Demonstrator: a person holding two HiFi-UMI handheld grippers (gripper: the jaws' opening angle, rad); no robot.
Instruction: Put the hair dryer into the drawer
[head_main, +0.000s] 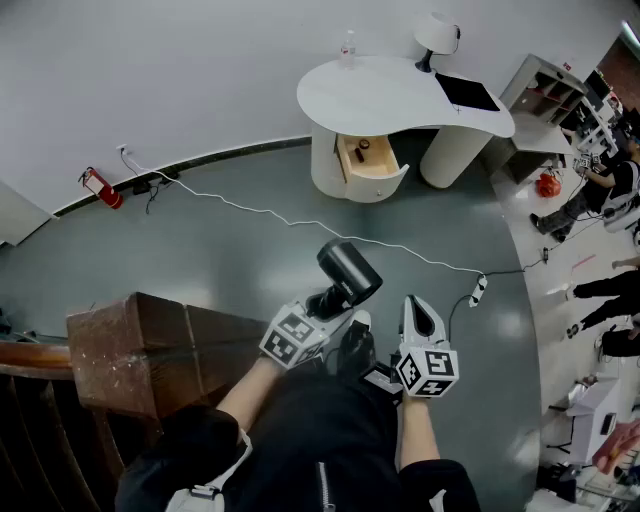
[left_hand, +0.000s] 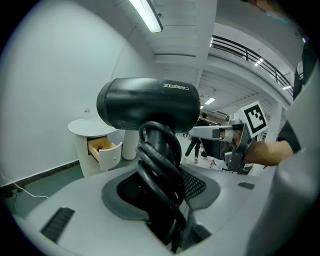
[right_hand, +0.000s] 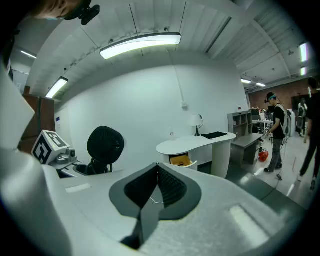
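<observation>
A black hair dryer (head_main: 349, 268) stands up from my left gripper (head_main: 335, 300), which is shut on its handle; the black cord is coiled round that handle (left_hand: 159, 165). In the left gripper view the dryer's barrel (left_hand: 148, 105) fills the middle. My right gripper (head_main: 418, 312) is held beside it on the right, jaws together with nothing between them (right_hand: 157, 182). Far ahead across the floor stands a white curved desk (head_main: 400, 95). Its wooden drawer (head_main: 368, 158) is pulled open, and a small dark item lies inside. The open drawer (left_hand: 102, 150) also shows in both gripper views (right_hand: 182, 161).
A white cable (head_main: 300, 222) runs over the grey floor to a power strip (head_main: 478, 290). A brown wooden box (head_main: 150, 350) stands close at left. A fire extinguisher (head_main: 102, 188) lies by the wall. A lamp (head_main: 437, 35) and black pad (head_main: 466, 92) are on the desk. People stand at the right.
</observation>
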